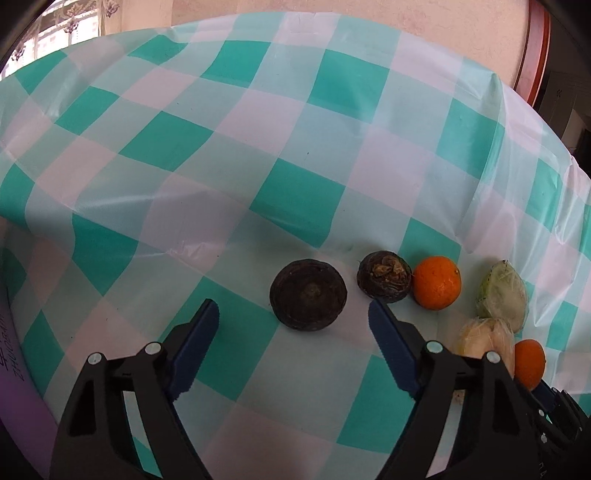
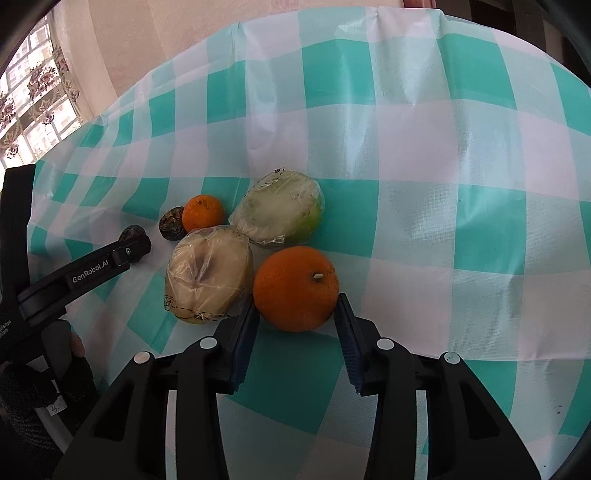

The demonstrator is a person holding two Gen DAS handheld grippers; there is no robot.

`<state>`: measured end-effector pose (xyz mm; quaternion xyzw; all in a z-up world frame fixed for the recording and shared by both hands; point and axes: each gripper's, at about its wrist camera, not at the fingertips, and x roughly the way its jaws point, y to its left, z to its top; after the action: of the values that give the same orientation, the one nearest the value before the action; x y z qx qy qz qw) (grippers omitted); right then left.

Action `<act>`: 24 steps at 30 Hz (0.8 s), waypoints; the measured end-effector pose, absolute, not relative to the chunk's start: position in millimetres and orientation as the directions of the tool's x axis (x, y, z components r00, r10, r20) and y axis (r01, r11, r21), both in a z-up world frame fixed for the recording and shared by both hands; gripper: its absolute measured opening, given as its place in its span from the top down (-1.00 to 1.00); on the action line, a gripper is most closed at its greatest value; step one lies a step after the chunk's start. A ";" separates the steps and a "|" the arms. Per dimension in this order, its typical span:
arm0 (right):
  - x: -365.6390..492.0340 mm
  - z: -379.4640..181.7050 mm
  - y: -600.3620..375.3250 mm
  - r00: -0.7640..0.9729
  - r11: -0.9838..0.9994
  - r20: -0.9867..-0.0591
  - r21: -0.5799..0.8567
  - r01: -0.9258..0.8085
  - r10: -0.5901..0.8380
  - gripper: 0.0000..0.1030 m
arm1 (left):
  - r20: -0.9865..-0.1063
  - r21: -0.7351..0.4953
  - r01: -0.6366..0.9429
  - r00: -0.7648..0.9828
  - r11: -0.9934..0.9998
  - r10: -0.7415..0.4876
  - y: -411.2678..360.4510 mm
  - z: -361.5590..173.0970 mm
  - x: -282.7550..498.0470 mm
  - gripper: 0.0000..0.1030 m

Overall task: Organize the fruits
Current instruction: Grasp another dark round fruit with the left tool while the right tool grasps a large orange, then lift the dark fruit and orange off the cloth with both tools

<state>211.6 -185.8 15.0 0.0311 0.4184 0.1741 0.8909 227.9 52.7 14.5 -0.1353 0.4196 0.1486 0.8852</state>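
My left gripper (image 1: 293,314) is open, its blue pads either side of a dark brown round fruit (image 1: 308,294) on the checked tablecloth. A second dark fruit (image 1: 384,276) and an orange (image 1: 437,282) lie to its right. My right gripper (image 2: 295,308) has its jaws around a large orange (image 2: 295,288), pads at its sides; contact is unclear. Two plastic-wrapped cut fruits lie beyond: a pale one (image 2: 208,275) and a greenish one (image 2: 280,212). The small orange (image 2: 203,212) and a dark fruit (image 2: 171,223) sit behind them.
The teal and white checked cloth (image 1: 295,147) covers the table up to a pink wall (image 1: 424,18). The left gripper's arm (image 2: 85,273) crosses the left of the right wrist view. A window (image 2: 33,96) is at far left.
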 end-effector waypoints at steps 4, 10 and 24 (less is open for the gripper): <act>213.0 13.8 -193.7 0.587 0.928 -0.721 0.257 -0.268 0.369 0.20 | -0.786 -0.072 -0.386 0.589 0.919 0.186 51.4 16.2 240.6 -0.41; 211.8 15.3 -194.8 0.589 0.926 -0.715 0.273 -0.260 0.376 0.20 | -0.761 -0.172 -0.377 0.638 0.910 0.120 61.2 22.3 236.7 0.21; 210.4 16.1 -200.1 0.596 0.921 -0.702 0.306 -0.242 0.389 0.20 | -0.695 -0.270 -0.310 0.718 0.912 0.039 58.3 36.0 207.8 0.21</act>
<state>210.4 -200.1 16.1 0.0895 0.4127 0.1775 0.8889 207.8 58.3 36.0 -0.1870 0.3628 0.0961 0.9078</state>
